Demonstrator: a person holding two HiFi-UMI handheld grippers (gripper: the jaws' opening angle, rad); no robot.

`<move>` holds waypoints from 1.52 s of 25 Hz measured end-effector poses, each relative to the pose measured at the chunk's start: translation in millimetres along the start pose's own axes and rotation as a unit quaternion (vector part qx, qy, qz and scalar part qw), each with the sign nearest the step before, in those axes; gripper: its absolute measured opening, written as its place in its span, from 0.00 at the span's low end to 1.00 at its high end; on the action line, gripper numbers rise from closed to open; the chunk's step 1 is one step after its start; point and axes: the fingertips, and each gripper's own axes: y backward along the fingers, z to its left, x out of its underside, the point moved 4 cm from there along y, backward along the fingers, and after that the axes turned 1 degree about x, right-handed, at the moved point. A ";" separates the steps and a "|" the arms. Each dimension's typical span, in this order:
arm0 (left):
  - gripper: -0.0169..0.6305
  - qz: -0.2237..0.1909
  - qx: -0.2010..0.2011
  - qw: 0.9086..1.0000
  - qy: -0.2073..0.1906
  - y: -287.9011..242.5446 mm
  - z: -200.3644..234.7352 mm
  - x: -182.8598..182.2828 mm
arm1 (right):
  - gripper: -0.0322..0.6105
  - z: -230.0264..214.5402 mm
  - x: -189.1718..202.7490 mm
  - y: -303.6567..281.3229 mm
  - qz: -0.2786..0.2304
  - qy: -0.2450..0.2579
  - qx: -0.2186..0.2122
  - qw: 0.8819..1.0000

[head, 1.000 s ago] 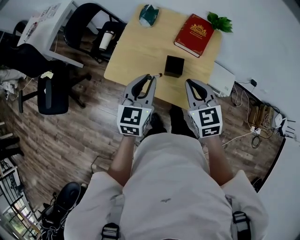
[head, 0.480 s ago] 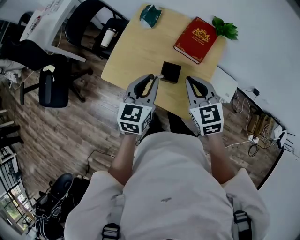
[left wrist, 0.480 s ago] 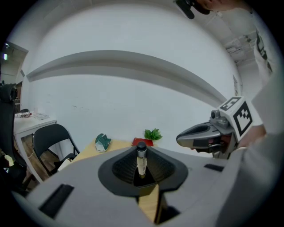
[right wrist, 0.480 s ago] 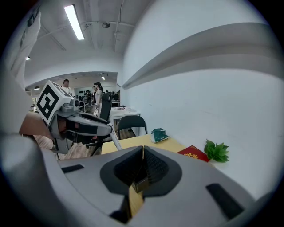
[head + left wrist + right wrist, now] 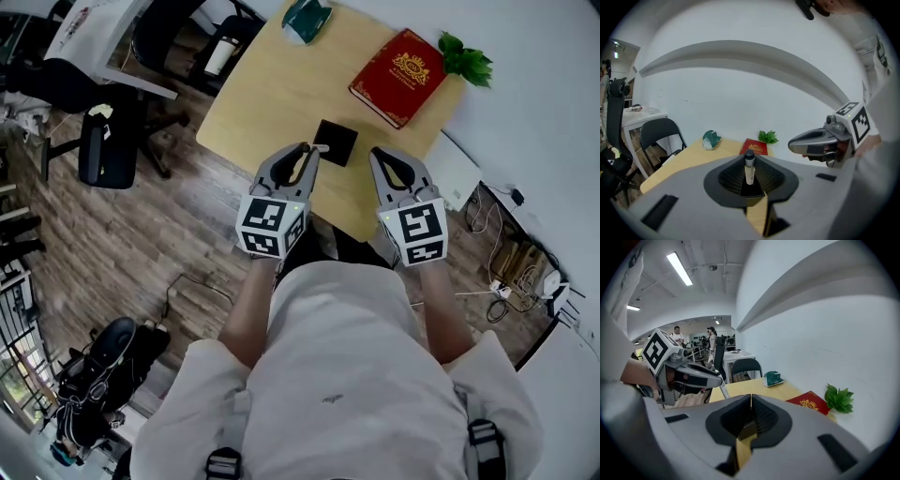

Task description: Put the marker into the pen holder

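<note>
Left tongs (image 5: 307, 152) pinch the marker (image 5: 749, 168) at the near edge of the surface (image 5: 272, 94), just beside the pen holder (image 5: 335, 142).
The marker stands upright between the left tongs, dark cap on top, and it is not yet in the black holder. The right tongs (image 5: 379, 157) are pressed together with nothing in them, at the same edge on the holder's other side and a little apart from it. Bare wood lies open on all sides of the holder. The red book (image 5: 397, 64) and the green plant (image 5: 467, 59) sit at the far right corner by the wall, and a teal object (image 5: 305, 17) is at the far edge, all well apart from the tongs.
</note>
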 end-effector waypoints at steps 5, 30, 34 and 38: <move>0.12 0.011 -0.018 1.000 0.014 -11.9 -3.7 12.0 | 0.05 -11.0 10.3 -7.6 0.008 0.011 -0.020 1.000; 0.12 0.044 -0.045 0.997 0.038 -52.3 -12.5 51.3 | 0.05 -17.3 27.6 -20.1 0.024 0.023 -0.073 0.997; 0.13 0.056 -0.046 0.996 0.041 -59.3 -8.7 60.1 | 0.05 -19.1 28.1 -24.3 0.026 0.020 -0.075 0.997; 0.12 0.063 -0.045 0.996 0.043 -63.7 -6.2 65.8 | 0.05 -16.8 30.3 -28.4 0.029 0.018 -0.079 0.996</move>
